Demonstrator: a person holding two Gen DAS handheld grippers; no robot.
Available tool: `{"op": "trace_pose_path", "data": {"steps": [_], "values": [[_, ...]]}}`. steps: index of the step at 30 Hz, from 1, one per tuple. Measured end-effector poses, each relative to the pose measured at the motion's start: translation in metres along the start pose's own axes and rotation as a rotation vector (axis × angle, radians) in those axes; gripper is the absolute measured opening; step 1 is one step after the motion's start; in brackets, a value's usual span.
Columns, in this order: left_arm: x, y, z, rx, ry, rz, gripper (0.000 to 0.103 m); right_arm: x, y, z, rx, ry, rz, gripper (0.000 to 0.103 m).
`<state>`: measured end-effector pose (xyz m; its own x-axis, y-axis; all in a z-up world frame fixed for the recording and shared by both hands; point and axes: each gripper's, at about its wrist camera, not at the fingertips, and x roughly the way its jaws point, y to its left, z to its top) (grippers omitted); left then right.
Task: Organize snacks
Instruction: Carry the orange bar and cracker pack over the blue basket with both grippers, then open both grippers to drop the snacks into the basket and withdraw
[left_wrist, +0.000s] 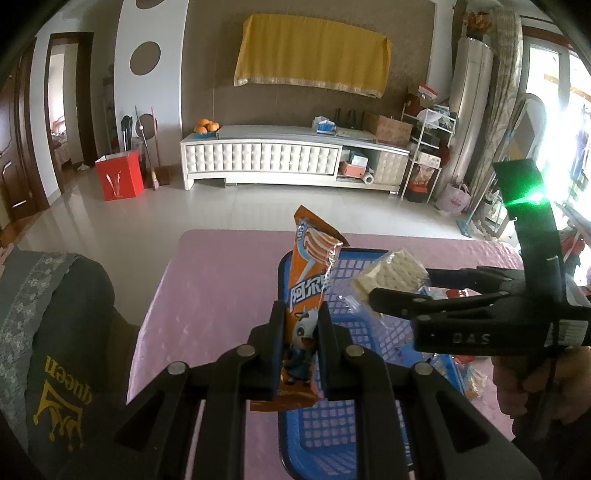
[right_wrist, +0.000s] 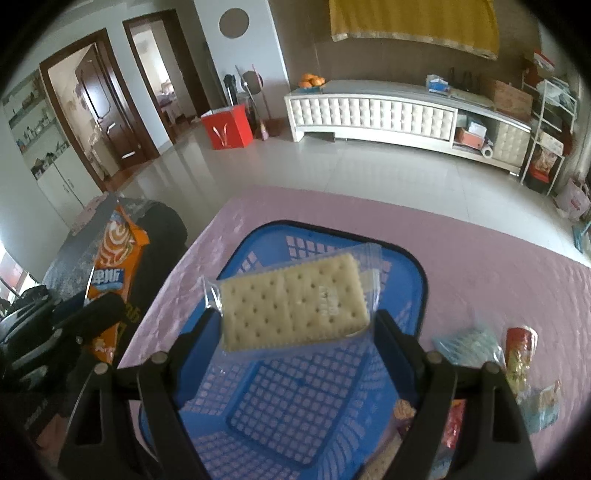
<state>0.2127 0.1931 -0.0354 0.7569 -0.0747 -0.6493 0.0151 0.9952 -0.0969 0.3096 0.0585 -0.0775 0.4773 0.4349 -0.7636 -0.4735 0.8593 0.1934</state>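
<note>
Snacks are seen held in both grippers above a blue basket (right_wrist: 406, 295), which rests on a table covered with a pink cloth (left_wrist: 221, 277). The left gripper (left_wrist: 301, 314) is clamped on an orange snack packet (left_wrist: 308, 273), which is gripped near its lower end and stands roughly upright between the jaws. The right gripper (right_wrist: 295, 325) is set wide and clamped across a cracker pack (right_wrist: 291, 299) in clear wrapping, which is held by its two short ends over the basket's open top. In the left wrist view, the cracker pack (left_wrist: 391, 271) is seen just beside the orange packet, slightly apart. More wrapped snacks (right_wrist: 517, 354) are noted lying on the cloth to the right of the basket.
</note>
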Motion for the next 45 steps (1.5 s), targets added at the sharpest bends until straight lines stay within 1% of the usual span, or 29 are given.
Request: {"op": "trace_pose_path", "data": {"steps": [3, 6, 8, 9, 11, 20, 30, 33, 40, 43, 45], "values": [[0.007, 0.000, -0.001, -0.006, 0.007, 0.006, 0.014, 0.012, 0.001, 0.002, -0.020, 0.019, -0.022, 0.086], [0.010, 0.001, -0.004, -0.016, 0.012, 0.004, 0.014, 0.029, 0.003, 0.003, -0.058, 0.077, -0.050, 0.092], [0.012, 0.002, -0.007, -0.023, 0.018, 0.002, 0.014, 0.032, 0.001, 0.002, -0.062, 0.093, -0.041, 0.102], [0.014, 0.003, -0.007, -0.025, 0.022, 0.001, 0.014, 0.030, -0.001, 0.000, -0.063, 0.088, -0.052, 0.103], [0.015, 0.002, -0.008, -0.028, 0.028, -0.001, 0.014, 0.025, -0.003, -0.001, -0.064, 0.072, -0.074, 0.103], [0.005, -0.014, -0.007, -0.009, 0.028, -0.026, 0.014, -0.010, -0.021, -0.007, -0.035, 0.050, -0.093, 0.103], [-0.007, -0.047, 0.004, 0.030, 0.027, -0.053, 0.014, -0.055, -0.041, -0.011, -0.004, -0.022, -0.084, 0.103], [-0.007, -0.057, 0.006, 0.039, 0.031, -0.064, 0.014, -0.062, -0.046, -0.016, -0.003, -0.037, -0.088, 0.103], [0.010, -0.078, 0.014, 0.082, 0.055, -0.076, 0.014, -0.067, -0.065, -0.021, 0.012, -0.052, -0.109, 0.103], [0.028, -0.085, 0.016, 0.111, 0.080, -0.070, 0.014, -0.059, -0.074, -0.021, 0.020, -0.040, -0.125, 0.103], [0.038, -0.087, 0.017, 0.113, 0.094, -0.068, 0.014, -0.053, -0.079, -0.024, 0.025, -0.029, -0.125, 0.103]]}}
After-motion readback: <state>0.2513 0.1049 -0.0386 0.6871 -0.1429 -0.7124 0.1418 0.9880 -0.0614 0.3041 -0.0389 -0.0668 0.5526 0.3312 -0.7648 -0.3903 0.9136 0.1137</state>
